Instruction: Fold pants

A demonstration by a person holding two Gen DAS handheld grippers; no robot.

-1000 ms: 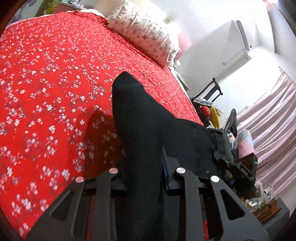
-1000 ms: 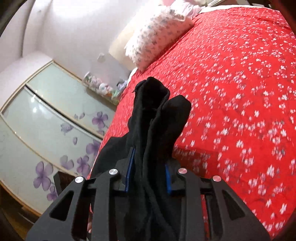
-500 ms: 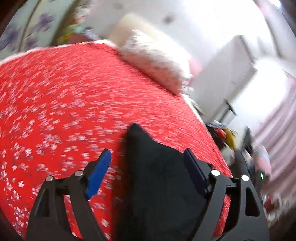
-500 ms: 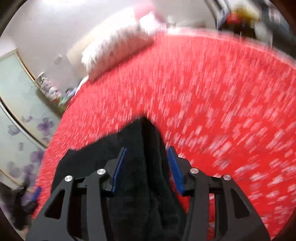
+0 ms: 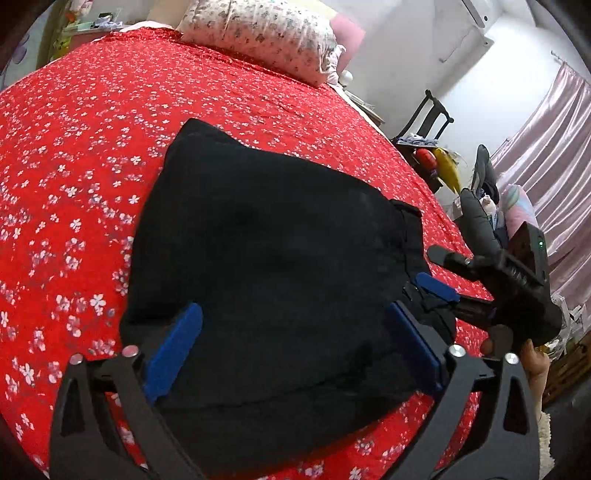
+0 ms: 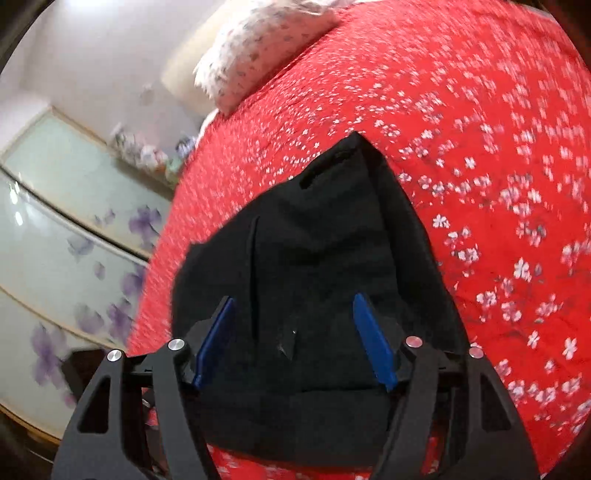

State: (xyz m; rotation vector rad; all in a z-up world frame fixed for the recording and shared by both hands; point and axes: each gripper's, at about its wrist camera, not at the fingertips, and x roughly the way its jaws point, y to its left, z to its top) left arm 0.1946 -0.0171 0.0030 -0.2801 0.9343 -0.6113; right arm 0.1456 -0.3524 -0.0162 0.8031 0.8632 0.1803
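Note:
The black pants (image 5: 266,243) lie in a folded heap on the red flowered bedspread (image 5: 74,155). My left gripper (image 5: 293,332) hovers over their near edge. Its jaws are opening wide, the cloth lies below and between the blue pads (image 5: 173,347), and they do not press it. In the right wrist view the pants (image 6: 325,236) come to a point towards the pillow. My right gripper (image 6: 295,332) stands over them with its jaws opening and the pads clear of the cloth. The right gripper (image 5: 439,291) also shows at the pants' right edge, with a person's hand (image 5: 532,365) behind it.
A flowered pillow (image 5: 258,33) lies at the head of the bed. Beyond the bed's right side stand a dark chair (image 5: 432,118), cluttered items and a pink curtain (image 5: 554,155). A wardrobe with purple flowers (image 6: 74,240) runs along the other side.
Both grippers held bunched black cloth a second ago. Both have opened and let go, and the pants now lie spread flat on the bedspread.

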